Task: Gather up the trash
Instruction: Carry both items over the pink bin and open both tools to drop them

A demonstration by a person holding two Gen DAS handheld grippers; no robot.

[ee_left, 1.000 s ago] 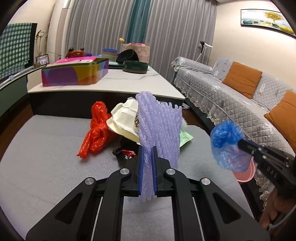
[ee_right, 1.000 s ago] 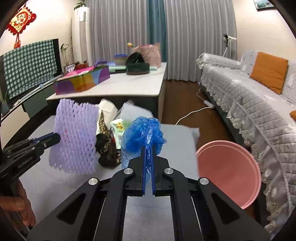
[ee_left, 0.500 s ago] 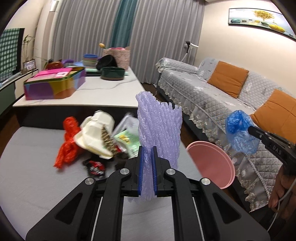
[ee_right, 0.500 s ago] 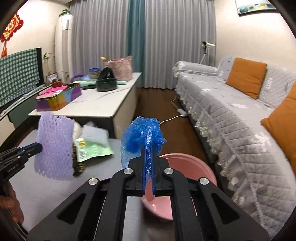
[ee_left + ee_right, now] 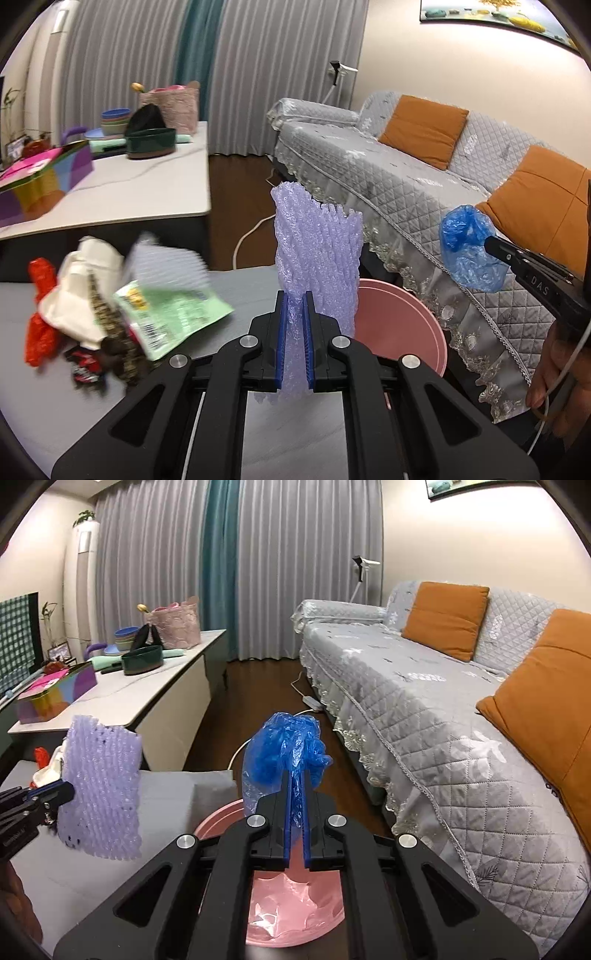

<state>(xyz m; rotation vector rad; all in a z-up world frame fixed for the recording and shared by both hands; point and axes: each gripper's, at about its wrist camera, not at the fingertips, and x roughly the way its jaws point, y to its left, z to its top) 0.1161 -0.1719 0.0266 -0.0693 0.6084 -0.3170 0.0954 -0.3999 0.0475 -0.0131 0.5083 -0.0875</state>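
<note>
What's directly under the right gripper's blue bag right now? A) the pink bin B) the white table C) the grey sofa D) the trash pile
A: in the right wrist view the right gripper, shut on the blue plastic bag, sits over the open pink bin. The left gripper holds the purple foam net beside the bin's rim, with the trash pile off to its left.

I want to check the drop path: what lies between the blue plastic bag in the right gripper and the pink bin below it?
Nothing: the right wrist view shows only open air between the blue plastic bag and the pink bin beneath the right gripper.
</note>
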